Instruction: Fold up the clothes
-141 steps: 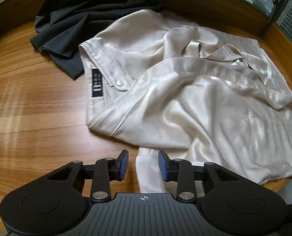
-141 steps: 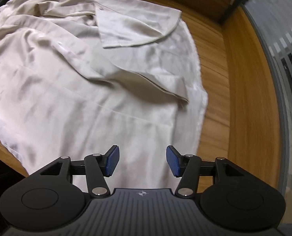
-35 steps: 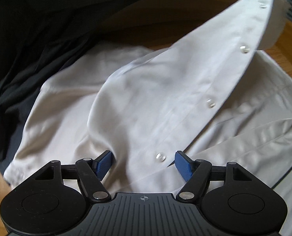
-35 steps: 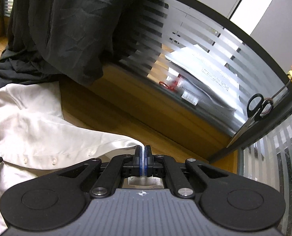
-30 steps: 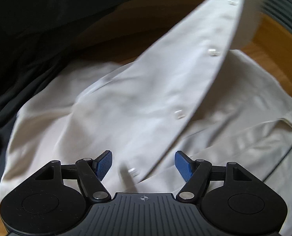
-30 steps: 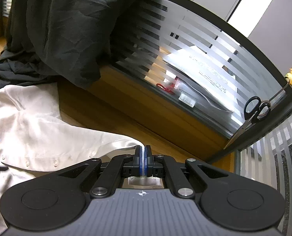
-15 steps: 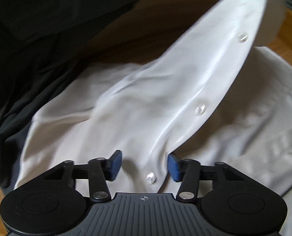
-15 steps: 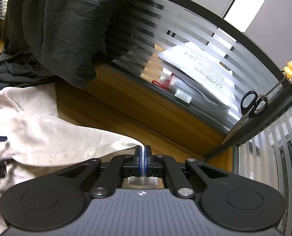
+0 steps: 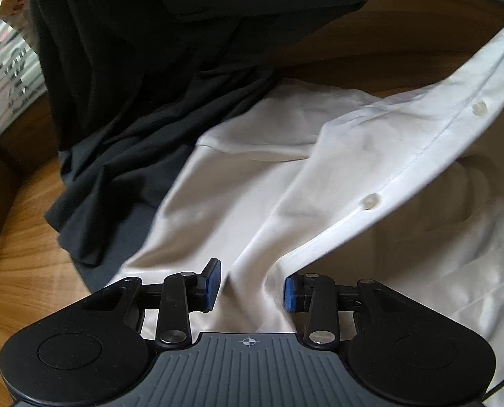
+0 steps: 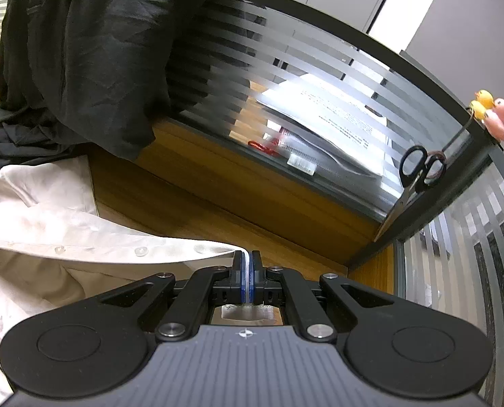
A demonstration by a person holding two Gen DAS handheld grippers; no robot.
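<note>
early stage: cream satin button-front shirt [image 9: 285,176] unfolded on wooden desk; right gripper [image 10: 247,281] clenched on its placket, left gripper [image 9: 250,286] closing around cloth, not yet pinching.

Glossy satin shirt [image 9: 285,176], wood-grain table [image 9: 24,271]

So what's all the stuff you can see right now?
shirt: one, cream, on the table, button edge lifted
dark clothes: black pile, count unclear, draped over the partition and down beside the shirt
table: one, wooden
partition: striped glass, behind the table
scissors: one pair, black handles, hanging on the partition
toy ducks: yellow and pink, on top of the partition
left hand-held gripper: closing around shirt fabric
right hand-held gripper: shut on the shirt's edge
</note>
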